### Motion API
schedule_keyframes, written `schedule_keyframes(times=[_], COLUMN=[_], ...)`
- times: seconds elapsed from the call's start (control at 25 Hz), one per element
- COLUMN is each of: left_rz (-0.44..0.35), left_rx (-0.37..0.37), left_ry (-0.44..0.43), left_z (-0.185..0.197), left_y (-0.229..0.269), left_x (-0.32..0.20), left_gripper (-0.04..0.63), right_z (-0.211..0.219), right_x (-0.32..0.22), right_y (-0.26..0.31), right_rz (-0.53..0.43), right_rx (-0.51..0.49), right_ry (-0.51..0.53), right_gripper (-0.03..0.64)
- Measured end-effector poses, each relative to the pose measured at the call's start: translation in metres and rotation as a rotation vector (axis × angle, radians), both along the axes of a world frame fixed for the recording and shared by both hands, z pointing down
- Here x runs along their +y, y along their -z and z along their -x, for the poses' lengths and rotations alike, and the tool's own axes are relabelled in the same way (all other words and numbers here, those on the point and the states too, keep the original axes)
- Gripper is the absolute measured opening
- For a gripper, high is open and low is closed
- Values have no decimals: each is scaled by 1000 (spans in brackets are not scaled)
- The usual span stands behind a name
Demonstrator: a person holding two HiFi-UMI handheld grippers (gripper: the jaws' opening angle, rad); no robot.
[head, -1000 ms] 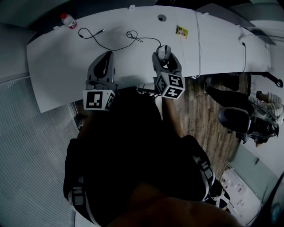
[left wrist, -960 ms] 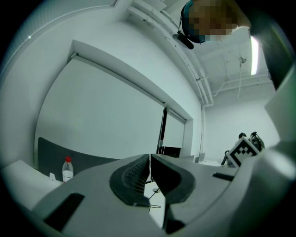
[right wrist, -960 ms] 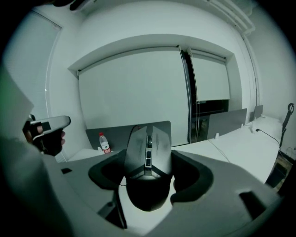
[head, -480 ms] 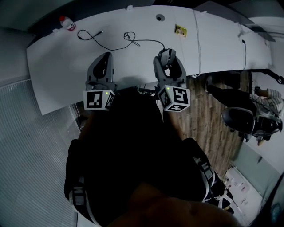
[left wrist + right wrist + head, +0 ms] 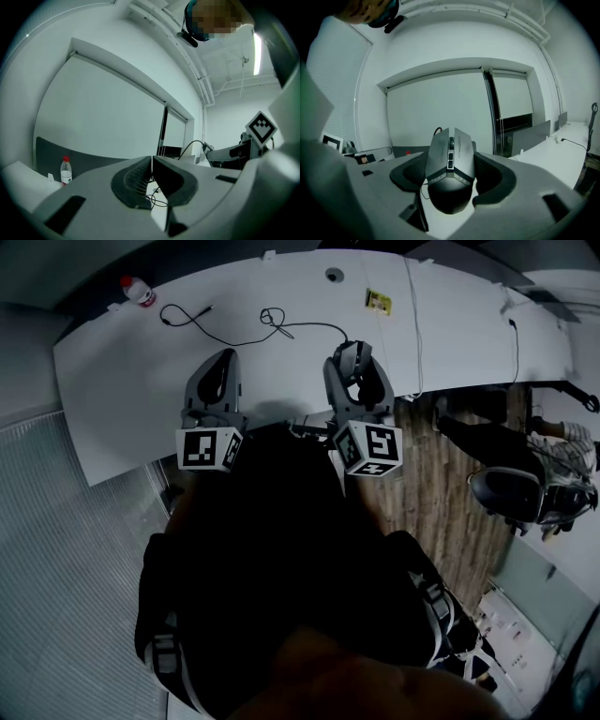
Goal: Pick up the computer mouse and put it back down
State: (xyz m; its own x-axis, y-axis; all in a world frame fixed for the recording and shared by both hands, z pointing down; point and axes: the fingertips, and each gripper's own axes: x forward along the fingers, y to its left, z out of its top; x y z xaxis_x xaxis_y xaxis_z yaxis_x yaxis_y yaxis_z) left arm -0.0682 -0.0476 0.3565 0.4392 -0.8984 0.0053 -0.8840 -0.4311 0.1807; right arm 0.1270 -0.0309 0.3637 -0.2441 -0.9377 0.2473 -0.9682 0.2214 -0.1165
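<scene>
A grey wired computer mouse sits clamped between the jaws of my right gripper, lifted off the white desk with its nose tilted upward. From the head view the mouse shows at the tip of the right gripper, above the desk's near edge. Its black cable runs back across the desk in loops. My left gripper hovers over the desk to the left, and its jaws are pressed together with nothing between them.
A small bottle with a red cap stands at the desk's far left corner. A yellow card and a round cable hole lie at the far side. An office chair stands on the wooden floor at the right.
My right gripper has risen with the mouse and drawn slightly right and toward me; over the last half second it barely moved. The left gripper stayed put.
</scene>
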Motion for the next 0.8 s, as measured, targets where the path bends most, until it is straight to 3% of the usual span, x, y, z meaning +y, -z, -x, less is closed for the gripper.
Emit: schedule_keyframes(times=[0.8], left_rz=[-5], left_rx=[-4], left_ry=[-9], left_z=[0], left_y=[3], left_x=[-8], left_gripper=[9], right_z=[4], right_x=[-5], right_y=[11], right_rz=[-10], right_rx=[-16], right_ry=[6], right_gripper=[293])
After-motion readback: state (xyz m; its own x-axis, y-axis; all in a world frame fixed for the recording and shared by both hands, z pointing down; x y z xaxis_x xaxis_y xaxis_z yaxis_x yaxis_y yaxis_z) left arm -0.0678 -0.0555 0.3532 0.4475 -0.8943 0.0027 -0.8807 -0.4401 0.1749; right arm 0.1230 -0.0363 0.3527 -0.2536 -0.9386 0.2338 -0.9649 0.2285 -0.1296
